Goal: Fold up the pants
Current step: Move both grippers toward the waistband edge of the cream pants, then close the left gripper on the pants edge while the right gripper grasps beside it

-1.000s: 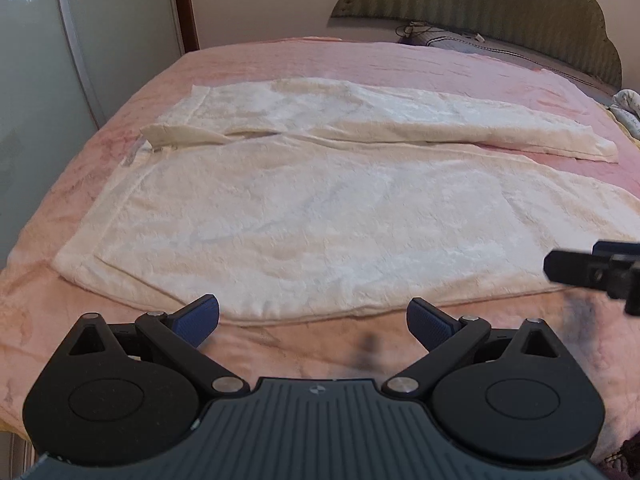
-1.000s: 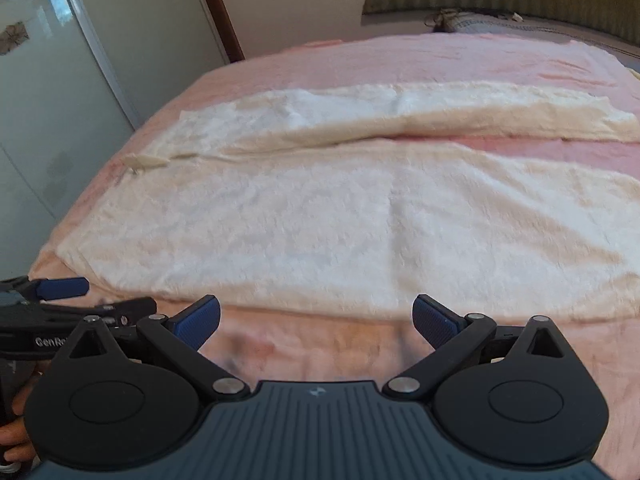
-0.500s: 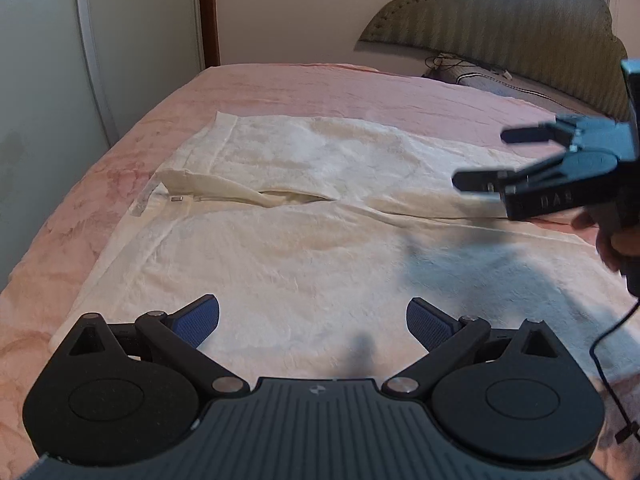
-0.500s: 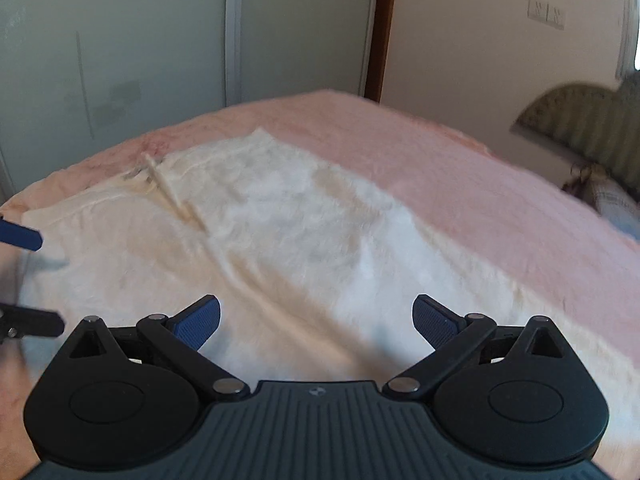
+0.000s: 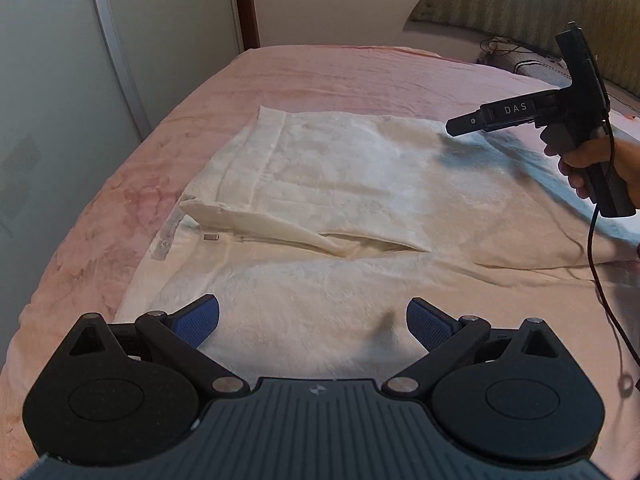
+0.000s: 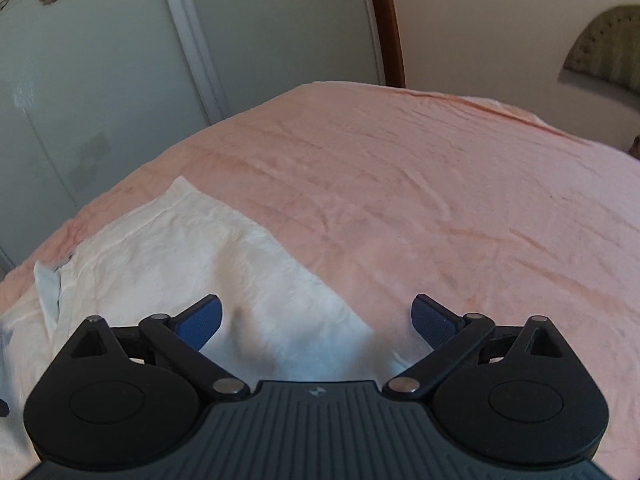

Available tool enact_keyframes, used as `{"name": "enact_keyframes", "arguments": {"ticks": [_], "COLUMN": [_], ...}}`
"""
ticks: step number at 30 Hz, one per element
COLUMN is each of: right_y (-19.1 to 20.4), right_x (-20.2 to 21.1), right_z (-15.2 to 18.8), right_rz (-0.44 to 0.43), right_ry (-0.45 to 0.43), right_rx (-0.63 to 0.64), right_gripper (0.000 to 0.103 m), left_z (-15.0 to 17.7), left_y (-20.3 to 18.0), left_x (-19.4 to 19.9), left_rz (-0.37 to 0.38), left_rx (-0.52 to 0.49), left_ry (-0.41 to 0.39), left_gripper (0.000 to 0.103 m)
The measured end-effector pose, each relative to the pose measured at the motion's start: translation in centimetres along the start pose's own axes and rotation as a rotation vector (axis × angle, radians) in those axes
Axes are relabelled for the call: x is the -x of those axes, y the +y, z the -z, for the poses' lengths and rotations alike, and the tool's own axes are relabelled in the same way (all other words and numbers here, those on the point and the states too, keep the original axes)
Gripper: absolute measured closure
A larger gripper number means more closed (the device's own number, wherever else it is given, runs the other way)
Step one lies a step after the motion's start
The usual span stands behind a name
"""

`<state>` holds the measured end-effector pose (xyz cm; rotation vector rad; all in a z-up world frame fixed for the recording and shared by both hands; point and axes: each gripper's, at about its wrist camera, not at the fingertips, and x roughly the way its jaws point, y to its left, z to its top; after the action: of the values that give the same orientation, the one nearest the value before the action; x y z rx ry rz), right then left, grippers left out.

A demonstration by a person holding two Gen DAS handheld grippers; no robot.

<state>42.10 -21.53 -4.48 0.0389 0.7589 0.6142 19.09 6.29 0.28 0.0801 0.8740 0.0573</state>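
Observation:
Cream-white pants [image 5: 352, 200] lie spread flat on a pink bed [image 5: 328, 72], waistband to the left with the fly flap turned open. My left gripper [image 5: 313, 322] hovers open over the near leg, nothing between its blue pads. In the left wrist view the right gripper [image 5: 454, 128] hangs above the far edge of the pants, held by a hand [image 5: 592, 160]. In the right wrist view my right gripper [image 6: 316, 320] stands wide over that far edge of the pants [image 6: 192, 264]; its jaws are closing, and nothing is pinched between them.
Frosted sliding wardrobe doors [image 5: 72, 92] stand close along the bed's left side. An olive padded headboard [image 5: 520, 8] and a pillow [image 5: 532, 68] are at the far right. A black cable [image 5: 600, 272] hangs from the right gripper across the pants. Bare pink cover [image 6: 440, 200] stretches beyond the pants.
Both grippers have swung leftward toward the waistband end. The right gripper crossed over the pants to their far edge and turned toward the wardrobe. The pants lie as before.

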Motion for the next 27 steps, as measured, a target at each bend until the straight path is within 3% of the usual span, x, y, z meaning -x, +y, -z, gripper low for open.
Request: {"name": "enact_keyframes", "arguments": {"ticks": [1,5,7,10,15,19,25,26,27], "right_y": [-0.6,-1.2,-0.6,1.7,7.7,11.0,13.3,13.4,13.4], "right_x": [-0.9,-2.1,-2.0,-1.5,0.7,2.3,3.3,3.3,3.2], "right_z": [-0.3,-0.8,-0.8,-0.3,1.8,4.5,7.6,7.9,7.9], "right_rz": [-0.01,-0.054,-0.093,-0.025,0.152,0.211,0.23,0.232,0.231], "right_ry": [0.012,0.043,0.067,0.07,-0.014,-0.051,-0.062,-0.061,-0.06], "right_rx": [-0.031,-0.014,0.024,0.178,0.511,0.727,0.888,0.9,0.902], "right_gripper": [0.021,0.043,0.068,0.081,0.086,0.091,0.092,0.092,0.092], "left_z": [-0.5,-2.5,-4.1,-7.3,-12.5,-15.5,-16.7,-16.8,-16.9], "left_y": [0.1,0.6,0.9,1.4,3.2,4.1,5.1,5.3,5.5], "left_x": [-0.7,-2.7,-3.7,-5.6,-9.0,-12.6,-16.6,-16.7,-16.6], "left_rz": [0.004,0.013,0.024,0.05,0.14,0.261,0.298,0.302,0.305], "left_rx": [0.001,0.037,0.07,0.134,0.334,0.496,0.663,0.69,0.715], "left_ry": [0.018,0.052,0.046,0.036,0.017,0.094,0.2,0.197,0.181], "left_gripper": [0.002,0.002,0.002,0.002,0.004,0.004,0.005,0.007,0.016]}}
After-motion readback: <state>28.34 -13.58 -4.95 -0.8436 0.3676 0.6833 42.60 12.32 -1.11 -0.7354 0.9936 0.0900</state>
